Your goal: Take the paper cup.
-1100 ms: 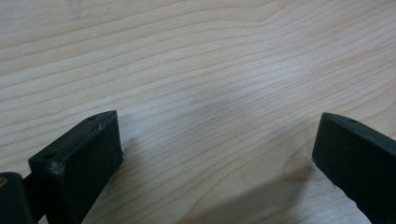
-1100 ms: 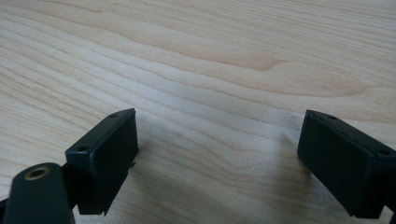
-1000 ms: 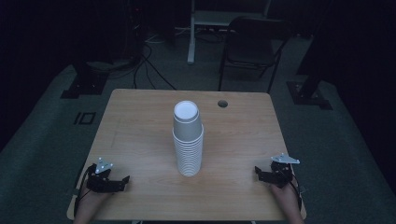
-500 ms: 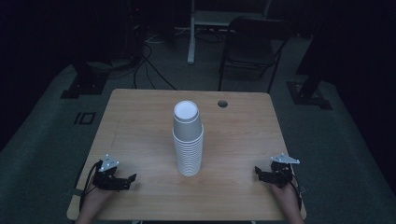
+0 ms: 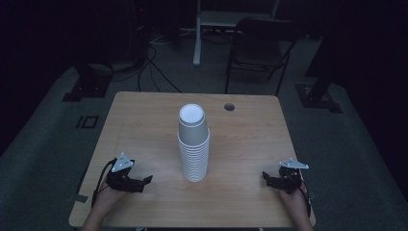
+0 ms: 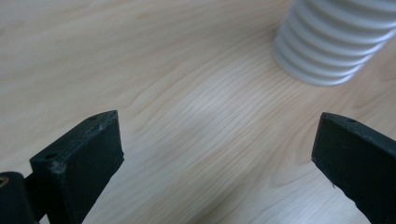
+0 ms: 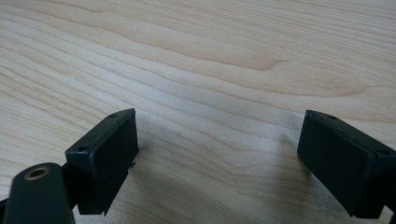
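My left hand-held gripper (image 5: 144, 180) has slid in from the table's left edge toward the middle over the last second, and it now points at the stack of paper cups (image 5: 194, 147) from a little closer. It is still apart from the stack, with bare wood between them. Its jaws stand wide open with nothing between them; in the left gripper view the ribbed rims at the stack's base (image 6: 327, 51) sit ahead and off to the upper right, so I am not yet lined up on it.

My right hand-held gripper (image 5: 267, 179) has not moved in that time. It rests near the right edge of the table (image 5: 144, 115), jaws also spread wide and empty, and the right gripper view looks along them at plain wood grain.

The stack stands upright at the middle of the table, bottoms up, untouched by either gripper. I judge the left approach has only begun: that gripper must turn toward the stack and close the remaining gap before it can take a cup.
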A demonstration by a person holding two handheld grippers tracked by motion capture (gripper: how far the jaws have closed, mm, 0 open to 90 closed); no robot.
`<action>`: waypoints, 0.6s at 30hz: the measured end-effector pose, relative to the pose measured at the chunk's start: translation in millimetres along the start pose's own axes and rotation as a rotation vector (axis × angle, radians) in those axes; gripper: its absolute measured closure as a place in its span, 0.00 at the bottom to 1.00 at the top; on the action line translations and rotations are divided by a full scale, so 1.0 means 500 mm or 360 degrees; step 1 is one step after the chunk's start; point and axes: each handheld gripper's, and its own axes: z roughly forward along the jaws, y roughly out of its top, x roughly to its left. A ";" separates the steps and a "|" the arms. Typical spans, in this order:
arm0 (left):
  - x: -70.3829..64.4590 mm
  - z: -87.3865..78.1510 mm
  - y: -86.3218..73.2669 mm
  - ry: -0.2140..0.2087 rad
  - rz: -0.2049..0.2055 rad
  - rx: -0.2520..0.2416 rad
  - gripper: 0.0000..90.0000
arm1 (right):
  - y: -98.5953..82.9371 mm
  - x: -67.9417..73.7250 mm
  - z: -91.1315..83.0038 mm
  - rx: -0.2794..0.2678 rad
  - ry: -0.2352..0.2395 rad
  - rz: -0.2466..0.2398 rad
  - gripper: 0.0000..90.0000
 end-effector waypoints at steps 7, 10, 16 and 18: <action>-0.018 -0.009 0.045 -0.0113 0.0082 -0.0083 0.03 | 0.000 0.000 0.000 0.0000 0.0000 0.0000 0.13; -0.028 -0.011 0.064 -0.0137 0.0124 -0.0103 0.03 | 0.000 0.000 0.000 0.0000 0.0000 0.0000 0.13; -0.049 -0.013 0.095 -0.0202 0.0179 -0.0150 0.03 | 0.000 0.000 0.000 0.0000 0.0000 0.0002 0.13; -0.057 -0.015 0.106 -0.0218 0.0208 -0.0167 0.03 | 0.000 0.000 0.000 0.0001 0.0000 0.0002 0.13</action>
